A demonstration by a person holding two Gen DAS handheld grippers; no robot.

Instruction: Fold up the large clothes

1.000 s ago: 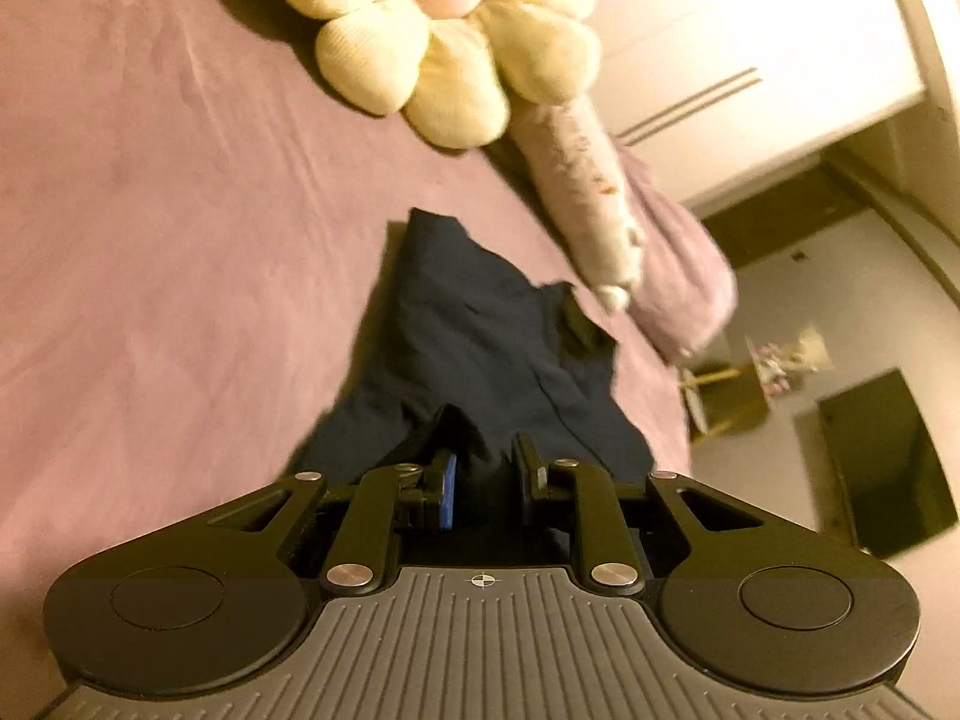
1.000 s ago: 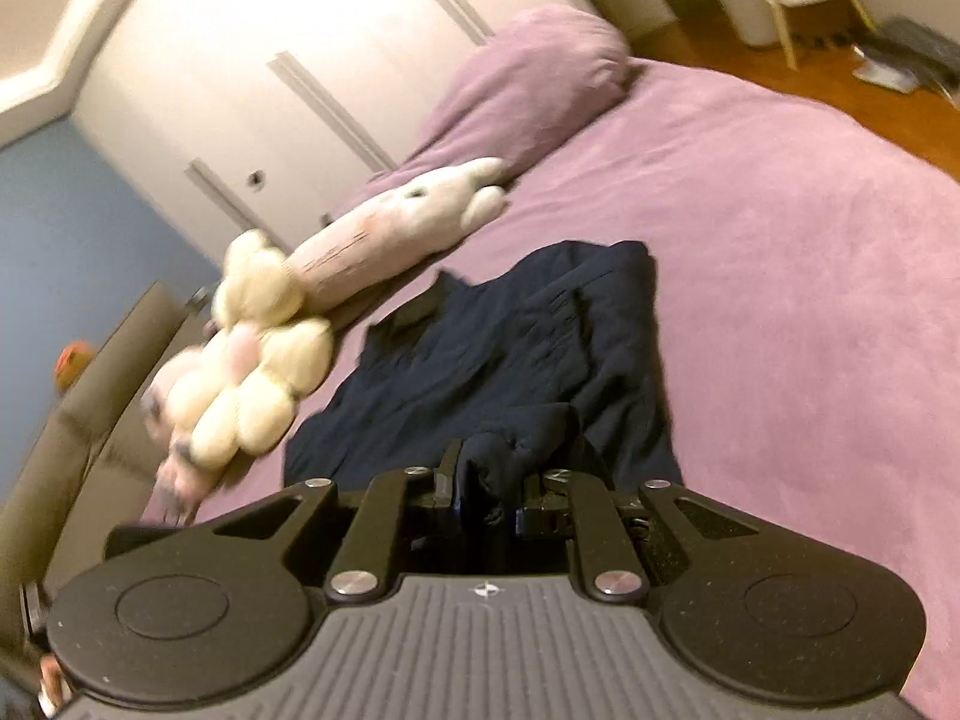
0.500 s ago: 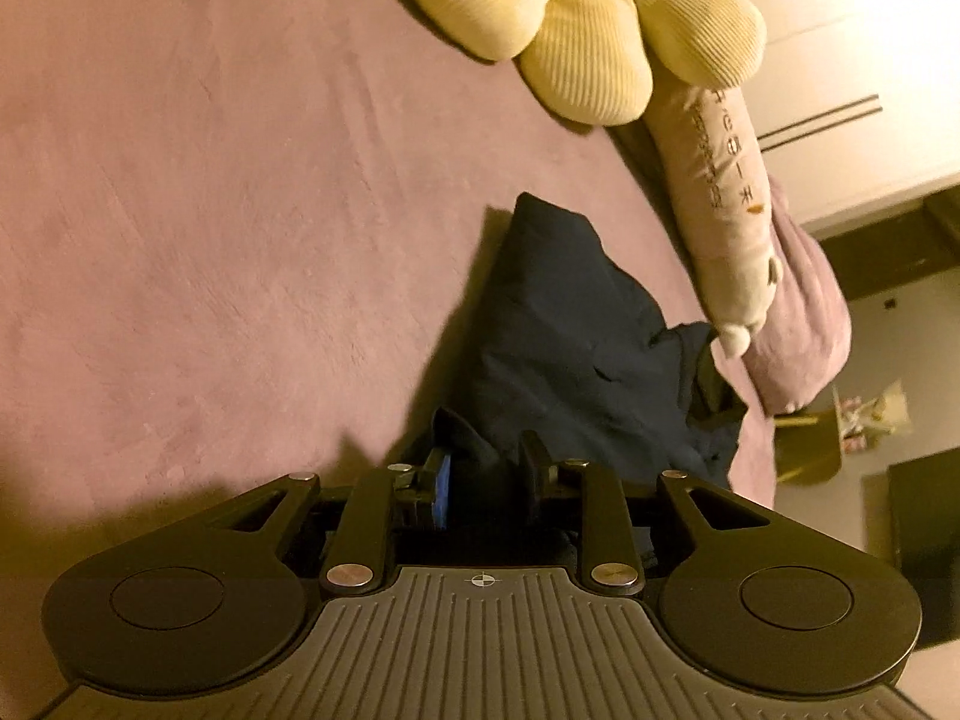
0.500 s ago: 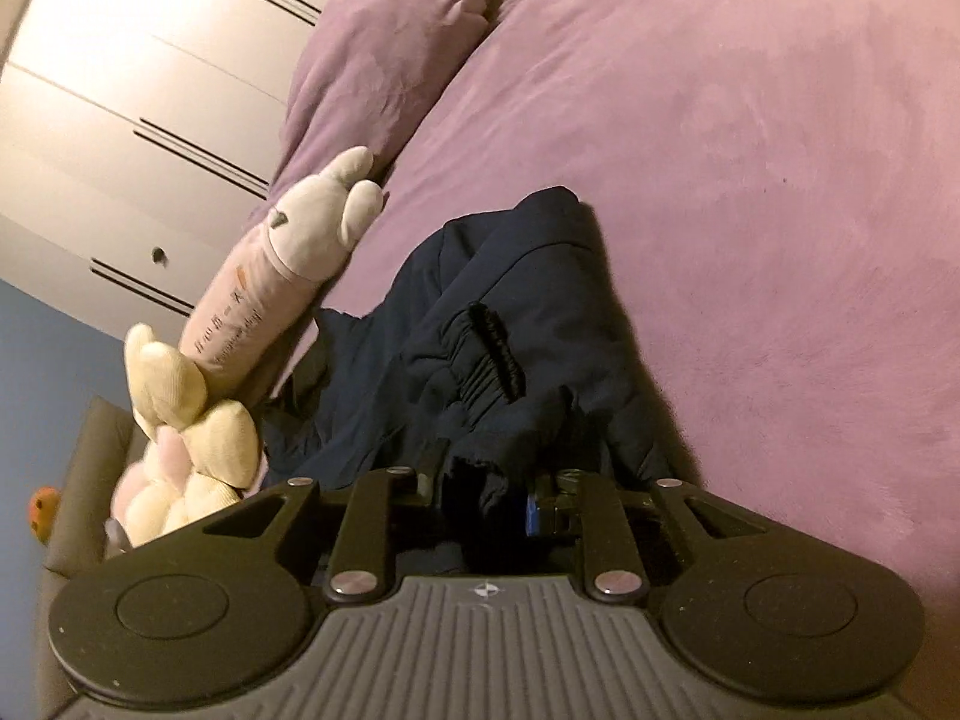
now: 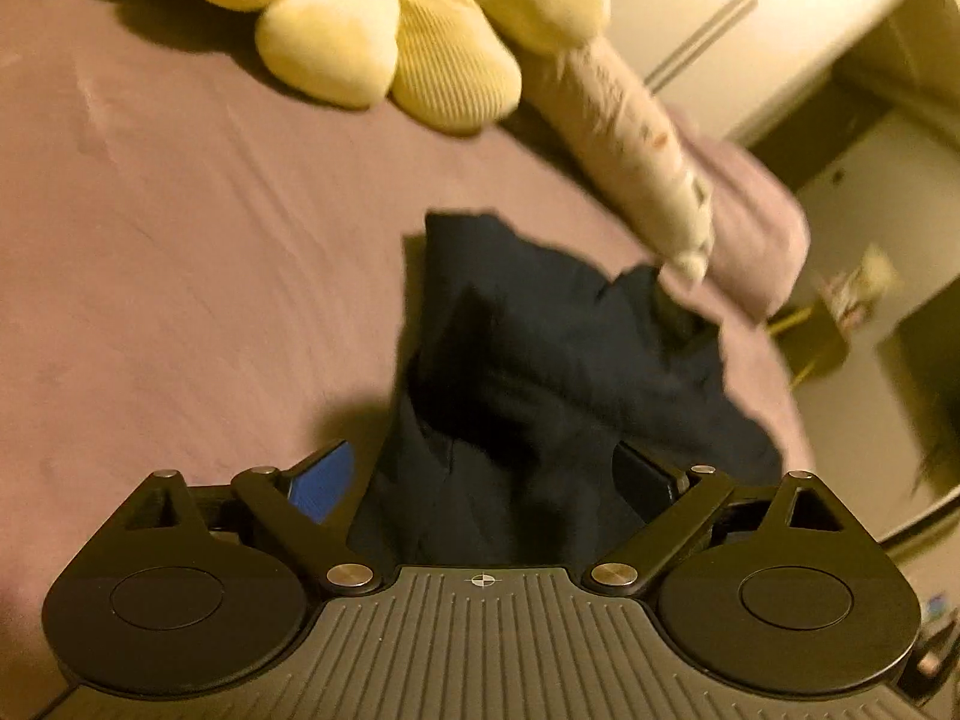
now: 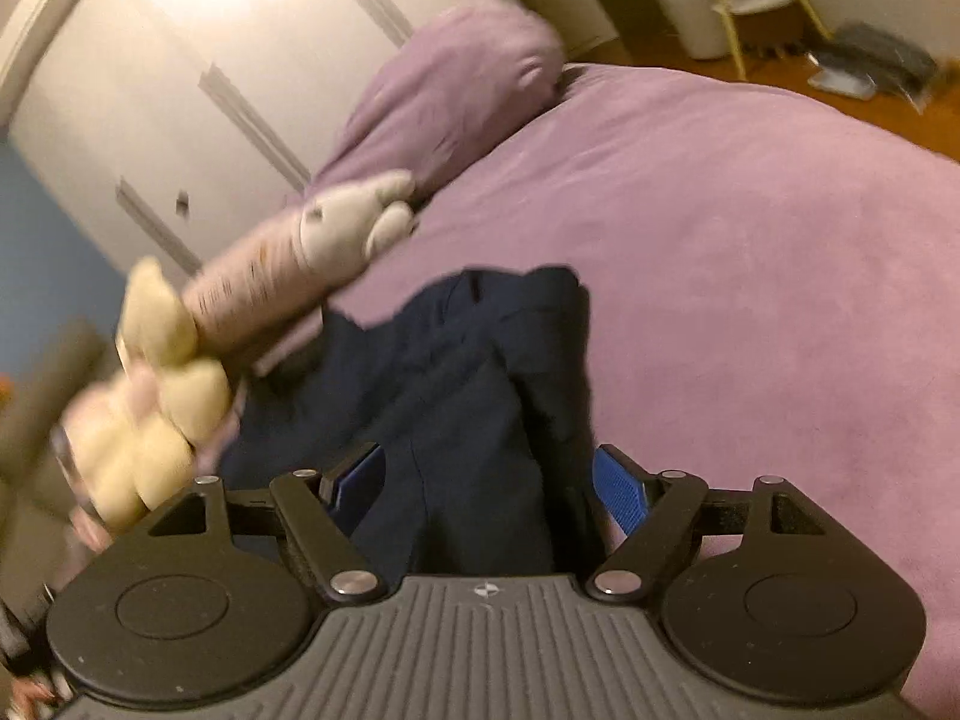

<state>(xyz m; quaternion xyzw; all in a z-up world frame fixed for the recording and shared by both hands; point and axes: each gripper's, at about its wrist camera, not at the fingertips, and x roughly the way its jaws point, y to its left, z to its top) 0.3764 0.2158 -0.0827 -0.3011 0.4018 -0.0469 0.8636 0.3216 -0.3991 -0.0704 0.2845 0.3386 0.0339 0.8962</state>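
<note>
Dark navy garment (image 5: 558, 360) lies bunched between and ahead of both the left gripper (image 5: 483, 480) and right gripper (image 6: 486, 480); their jaws are opening, pads clear of the cloth. Bare purple bedspread (image 6: 750, 276) flanks it.

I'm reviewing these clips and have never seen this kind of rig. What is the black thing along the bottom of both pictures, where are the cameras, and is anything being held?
There is no robot: a person holds a two-finger gripper in each hand, and each carries a fisheye camera looking along its fingers. One picture is from the left gripper, the other from the right gripper. Both look down on a purple bed with a dark navy garment, a flower-shaped plush and a long plush toy. Both sets of jaws are opening; cloth lies between them, unpinched, so nothing is held.
</note>
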